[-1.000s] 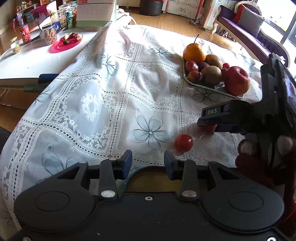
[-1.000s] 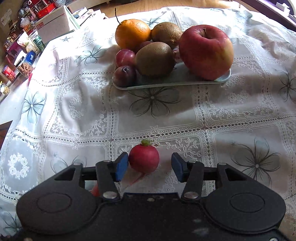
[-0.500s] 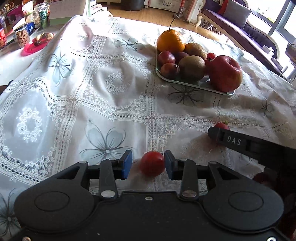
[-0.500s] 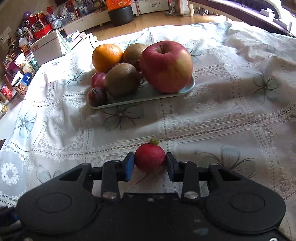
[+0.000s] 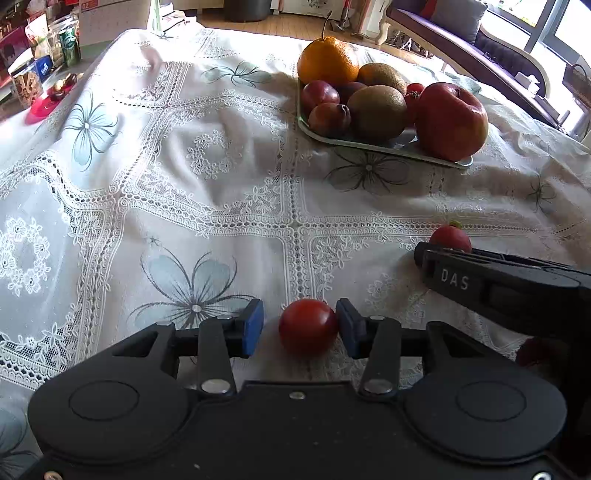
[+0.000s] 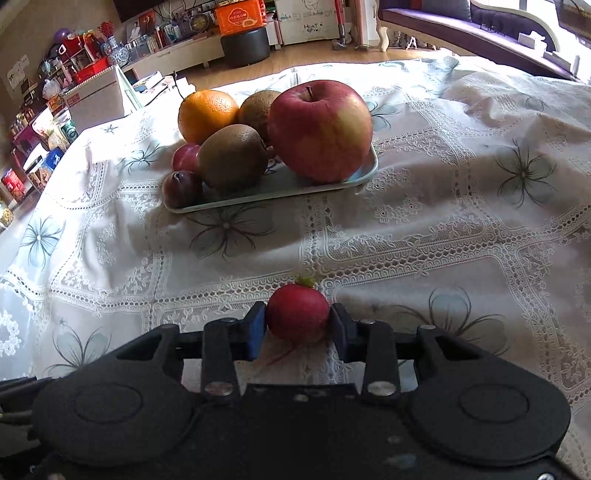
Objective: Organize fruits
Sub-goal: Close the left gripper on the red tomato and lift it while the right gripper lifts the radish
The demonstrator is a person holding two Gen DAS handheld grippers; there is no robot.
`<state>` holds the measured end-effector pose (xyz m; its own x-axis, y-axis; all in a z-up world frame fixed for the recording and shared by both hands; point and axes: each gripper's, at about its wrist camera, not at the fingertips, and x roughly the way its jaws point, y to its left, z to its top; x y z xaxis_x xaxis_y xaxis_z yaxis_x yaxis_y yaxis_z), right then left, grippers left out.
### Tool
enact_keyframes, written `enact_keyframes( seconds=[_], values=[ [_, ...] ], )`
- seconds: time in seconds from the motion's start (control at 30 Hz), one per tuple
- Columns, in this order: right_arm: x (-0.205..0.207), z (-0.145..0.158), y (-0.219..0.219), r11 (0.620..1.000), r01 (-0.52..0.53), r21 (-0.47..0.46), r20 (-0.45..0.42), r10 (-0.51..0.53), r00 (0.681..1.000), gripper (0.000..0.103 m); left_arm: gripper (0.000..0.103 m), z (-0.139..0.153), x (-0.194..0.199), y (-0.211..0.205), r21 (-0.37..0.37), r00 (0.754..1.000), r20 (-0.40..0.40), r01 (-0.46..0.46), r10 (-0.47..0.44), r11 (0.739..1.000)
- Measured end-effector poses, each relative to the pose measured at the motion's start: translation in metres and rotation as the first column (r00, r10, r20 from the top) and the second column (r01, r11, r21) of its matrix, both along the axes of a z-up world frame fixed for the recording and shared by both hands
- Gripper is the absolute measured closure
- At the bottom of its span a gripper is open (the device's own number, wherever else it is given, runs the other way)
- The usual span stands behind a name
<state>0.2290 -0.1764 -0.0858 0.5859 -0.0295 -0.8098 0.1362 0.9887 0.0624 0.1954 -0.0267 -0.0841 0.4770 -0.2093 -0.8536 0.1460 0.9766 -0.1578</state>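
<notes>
Holding apple (image 6: pixel 319 131), kiwis, orange: tray (image 6: pixel 258 195); left tongs (image 5: pixel 299 326) released, right tongs (image 6: pixel 297 325) grasping radish (image 6: pixel 297 312)

Home living room. Worktop covered in a white lace tablecloth (image 6: pixel 424 229) with grey flower print, tray (image 6: pixel 364 173) of fruit on it. Wood floor (image 6: pixel 280 61) behind, round black stool (image 6: pixel 245 46) at top centre. Purple sofa (image 6: pixel 472 27) with cream carved frame at upper right, cushion (image 5: pixel 456 16) on it by a big window. Upper left: low shelf (image 6: pixel 159 55) crammed with boxes, books, a blue-and-white vase (image 6: pixel 118 55). Cardboard box (image 6: pixel 94 98), snack jars and cans at left edge.
</notes>
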Motion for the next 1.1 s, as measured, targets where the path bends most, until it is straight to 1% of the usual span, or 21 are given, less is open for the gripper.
enact_keyframes(
  seconds=[0.1,0.23,0.37,0.63,0.83,1.03,1.1],
  values=[
    [0.0,-0.003,0.013,0.996,-0.018,-0.083,-0.004,0.018,1.0,0.067,0.05,-0.002,0.001,-0.003,0.02,1.0,0.003,0.005,-0.005,1.0],
    [0.0,-0.005,0.021,0.991,-0.024,-0.134,-0.005,0.023,1.0,0.067,0.05,-0.004,0.002,-0.003,0.02,1.0,0.006,0.007,-0.007,1.0],
    [0.0,-0.007,0.022,0.989,-0.02,-0.145,-0.002,0.02,1.0,0.067,0.051,-0.006,-0.002,-0.003,0.032,0.999,0.03,0.033,-0.034,0.999],
    [-0.003,-0.006,0.017,0.994,-0.016,-0.11,0.006,0.016,1.0,0.068,0.055,-0.008,-0.001,-0.001,0.014,0.999,0.038,0.038,-0.038,0.999],
    [-0.004,-0.009,0.024,0.988,-0.022,-0.152,0.01,0.024,1.0,0.068,0.055,-0.009,-0.002,-0.003,0.026,0.998,0.048,0.03,-0.031,0.999],
    [-0.005,-0.01,0.027,0.984,-0.025,-0.176,0.011,0.028,1.0,0.068,0.056,-0.01,-0.006,-0.012,0.074,0.997,0.073,0.02,-0.026,0.997],
    [-0.006,-0.01,0.027,0.984,-0.026,-0.176,0.015,0.029,0.999,0.068,0.056,-0.01,-0.005,-0.01,0.064,0.997,0.073,0.016,-0.02,0.998]
  ],
)
